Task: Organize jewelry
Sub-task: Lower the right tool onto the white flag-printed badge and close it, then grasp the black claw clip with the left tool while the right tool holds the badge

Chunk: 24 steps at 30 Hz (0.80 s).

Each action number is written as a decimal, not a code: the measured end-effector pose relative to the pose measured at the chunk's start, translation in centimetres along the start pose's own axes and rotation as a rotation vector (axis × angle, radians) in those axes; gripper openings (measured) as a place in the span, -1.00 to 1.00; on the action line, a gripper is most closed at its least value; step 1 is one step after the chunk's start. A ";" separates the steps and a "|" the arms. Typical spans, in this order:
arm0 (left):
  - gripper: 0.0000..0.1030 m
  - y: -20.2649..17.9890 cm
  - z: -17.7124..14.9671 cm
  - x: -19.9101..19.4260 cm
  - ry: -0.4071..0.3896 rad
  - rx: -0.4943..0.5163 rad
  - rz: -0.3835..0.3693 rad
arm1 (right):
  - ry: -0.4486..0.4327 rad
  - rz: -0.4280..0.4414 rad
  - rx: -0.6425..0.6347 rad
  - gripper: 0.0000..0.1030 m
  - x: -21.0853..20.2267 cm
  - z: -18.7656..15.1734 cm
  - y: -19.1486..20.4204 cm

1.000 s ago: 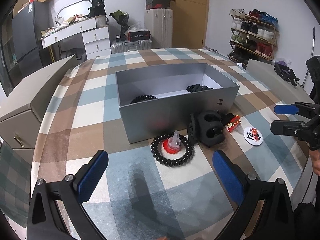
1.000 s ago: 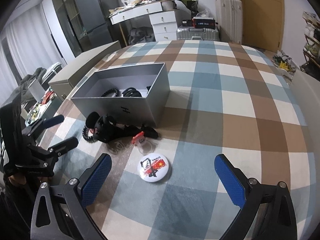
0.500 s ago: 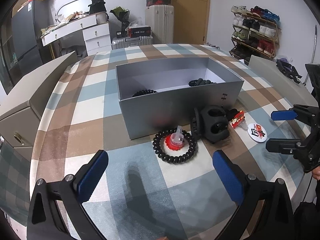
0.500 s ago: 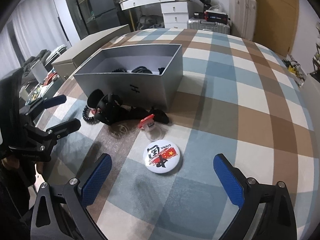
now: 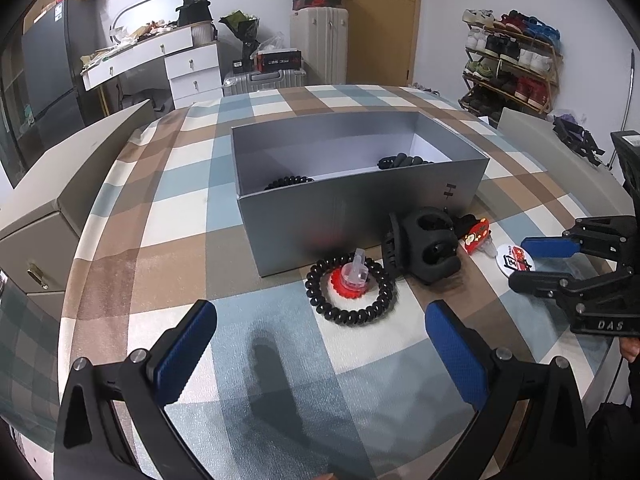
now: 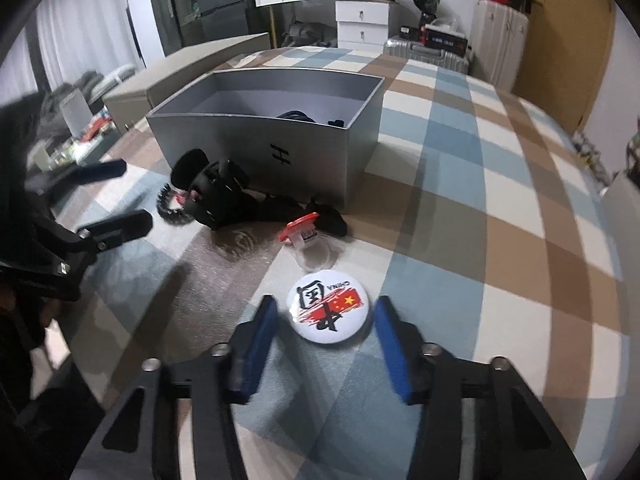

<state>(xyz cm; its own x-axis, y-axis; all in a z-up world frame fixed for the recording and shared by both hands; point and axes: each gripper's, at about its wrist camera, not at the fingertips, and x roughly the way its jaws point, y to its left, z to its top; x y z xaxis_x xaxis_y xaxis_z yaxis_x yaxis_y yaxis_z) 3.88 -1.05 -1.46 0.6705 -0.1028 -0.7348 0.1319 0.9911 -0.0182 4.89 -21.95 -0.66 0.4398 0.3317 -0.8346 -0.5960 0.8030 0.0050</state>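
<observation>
We're mid-grab on the round white pin badge with red flag print: right gripper jaws just closing, badge between the pads but untouched; next squeeze, lift, carry ahead-left into the open grey cardboard box

Home bedroom: shoe rack, suitcases, dresser.

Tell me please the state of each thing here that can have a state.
Grey box: open, no lid, dark items inside.
Round badge: flat on the cloth, between the right tool's pads, not gripped.
Right tool: open, has just been closing.
Left tool: open, empty.
Black coil band: lying outside the box.
</observation>
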 end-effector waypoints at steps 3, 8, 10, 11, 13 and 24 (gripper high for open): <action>0.97 0.0 0.0 0.1 0.005 -0.002 0.001 | -0.017 0.021 -0.015 -0.20 -0.4 0.0 0.3; 0.97 0.0 0.1 0.1 0.013 -0.018 0.017 | -0.116 0.087 -0.003 -0.20 -2.7 0.6 0.1; 0.97 0.0 0.3 0.2 0.015 -0.030 0.037 | -0.160 0.097 0.007 -0.20 -3.5 0.9 0.0; 0.97 0.1 0.3 0.3 0.017 -0.038 0.038 | -0.175 0.100 0.011 -0.20 -3.9 0.9 -0.1; 0.97 0.1 0.3 0.8 0.046 -0.056 0.028 | -0.197 0.104 0.019 -0.20 -4.3 1.0 -0.2; 0.90 -0.6 0.5 1.6 0.088 0.004 0.014 | -0.214 0.129 0.060 -0.20 -4.3 1.2 -1.1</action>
<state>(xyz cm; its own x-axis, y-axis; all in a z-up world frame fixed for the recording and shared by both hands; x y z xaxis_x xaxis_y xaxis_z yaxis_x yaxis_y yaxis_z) 5.18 -1.90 -2.29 0.6055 -0.0811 -0.7917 0.1262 0.9920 -0.0051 4.45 -23.68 3.59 0.4984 0.5257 -0.6894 -0.6184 0.7729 0.1423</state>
